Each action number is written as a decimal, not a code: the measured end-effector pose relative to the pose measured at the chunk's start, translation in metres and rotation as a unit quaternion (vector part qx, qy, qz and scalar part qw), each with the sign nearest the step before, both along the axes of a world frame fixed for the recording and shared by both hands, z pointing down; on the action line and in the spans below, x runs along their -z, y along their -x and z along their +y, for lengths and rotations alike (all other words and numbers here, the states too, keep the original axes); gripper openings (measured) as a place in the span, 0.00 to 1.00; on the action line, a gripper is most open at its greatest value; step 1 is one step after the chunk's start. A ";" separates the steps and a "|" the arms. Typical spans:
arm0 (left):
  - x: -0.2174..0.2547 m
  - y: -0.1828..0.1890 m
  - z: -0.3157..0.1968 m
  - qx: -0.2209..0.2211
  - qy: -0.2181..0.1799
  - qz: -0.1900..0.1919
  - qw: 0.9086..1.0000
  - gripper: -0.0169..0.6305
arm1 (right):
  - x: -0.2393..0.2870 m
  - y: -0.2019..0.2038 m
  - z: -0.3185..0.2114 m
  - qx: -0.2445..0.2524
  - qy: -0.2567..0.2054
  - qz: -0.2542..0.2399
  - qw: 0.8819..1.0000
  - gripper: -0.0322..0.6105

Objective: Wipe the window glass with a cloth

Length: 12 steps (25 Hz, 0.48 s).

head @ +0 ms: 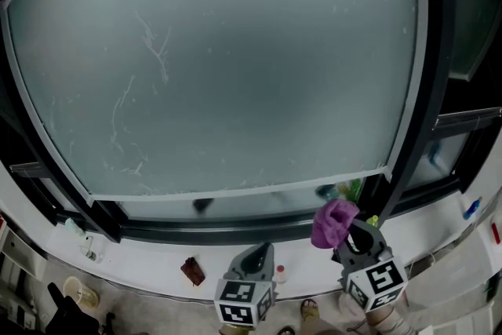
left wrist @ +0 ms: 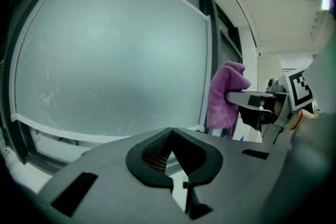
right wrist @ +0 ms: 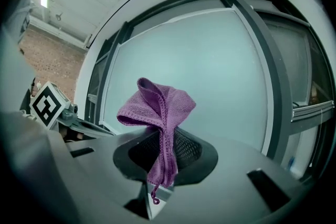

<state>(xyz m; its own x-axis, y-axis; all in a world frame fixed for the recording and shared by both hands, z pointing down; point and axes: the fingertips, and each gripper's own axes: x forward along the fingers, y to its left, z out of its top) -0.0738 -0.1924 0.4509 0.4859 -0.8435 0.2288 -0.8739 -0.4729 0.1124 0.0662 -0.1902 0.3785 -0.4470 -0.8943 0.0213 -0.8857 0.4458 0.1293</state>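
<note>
A large frosted window pane [head: 235, 59] fills the head view, with pale streaks at its left. My right gripper [head: 345, 230] is shut on a purple cloth [head: 333, 222], held below the pane's lower right corner, short of the glass. In the right gripper view the purple cloth [right wrist: 160, 113] bunches above the shut jaws with a strip hanging down between them. My left gripper [head: 257, 256] sits lower, near the sill, shut and holding nothing. The left gripper view shows the purple cloth [left wrist: 224, 94] and the right gripper to its right.
A white sill [head: 149, 267] runs under the dark window frame [head: 423, 90]. On it lie a small brown object [head: 192, 271], a small white bottle [head: 280, 274] and clutter at the left [head: 82, 239]. A second window section [head: 471, 145] stands at the right.
</note>
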 end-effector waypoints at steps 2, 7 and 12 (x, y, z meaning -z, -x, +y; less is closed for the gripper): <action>-0.001 0.000 0.006 -0.001 -0.002 0.000 1.000 0.03 | -0.005 0.004 0.009 0.002 0.000 -0.005 1.000 0.13; -0.005 0.000 0.016 -0.001 -0.001 0.001 1.000 0.03 | -0.020 0.011 0.025 0.009 0.022 0.001 1.000 0.13; -0.007 0.006 0.018 0.003 -0.005 -0.001 1.000 0.03 | -0.030 0.016 0.028 0.015 0.026 -0.013 0.999 0.13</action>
